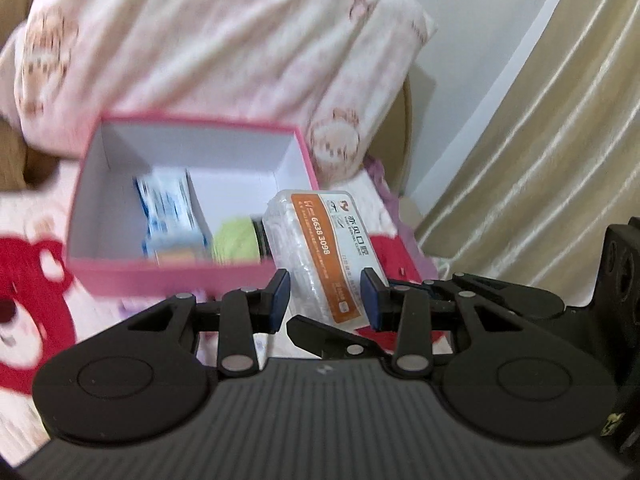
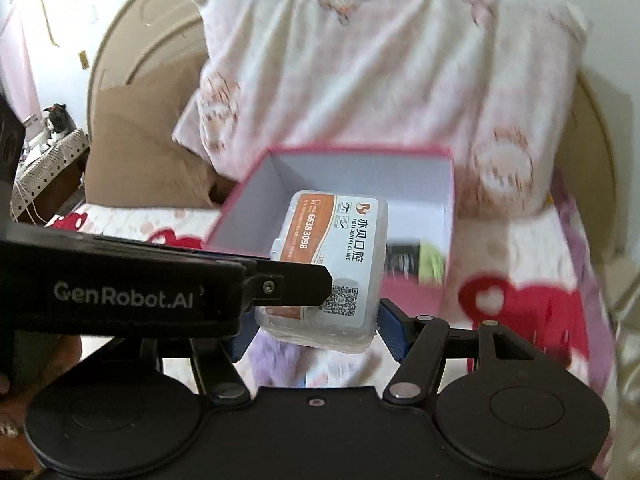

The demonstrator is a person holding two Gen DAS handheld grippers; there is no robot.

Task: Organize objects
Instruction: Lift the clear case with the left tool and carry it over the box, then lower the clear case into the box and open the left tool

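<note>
Left wrist view first: the left gripper (image 1: 325,294) fills the lower half of the frame, its blue-padded jaws clenched on the near end of a clear plastic case (image 1: 320,248) with an orange and white dental clinic label. The case tilts away toward the upper left, its far end reaching the right corner of a pink box (image 1: 176,280) at centre left. Inside the box's white interior lie a blue and white packet (image 1: 170,208) and, to its right, a pale green round thing (image 1: 236,240), both blurred. The box sits on a bed cover (image 1: 28,264) printed with red bears, and a pink bear-print pillow (image 1: 224,52) leans behind it across the top of the frame. A cream curtain (image 1: 540,140) hangs at the right edge.

Right wrist view: the right gripper (image 2: 316,340) sits low in the frame, its blue pads at either side of the same case (image 2: 340,256), whose near edge lies between them; the jaws grasp it across its width. A black arm of the left gripper (image 2: 288,286) comes in from the left and overlaps the case's lower left corner. The pink box (image 2: 450,216) is behind the case at centre, with the pillow (image 2: 380,72) above it and a brown cushion (image 2: 148,140) at the left.
</note>
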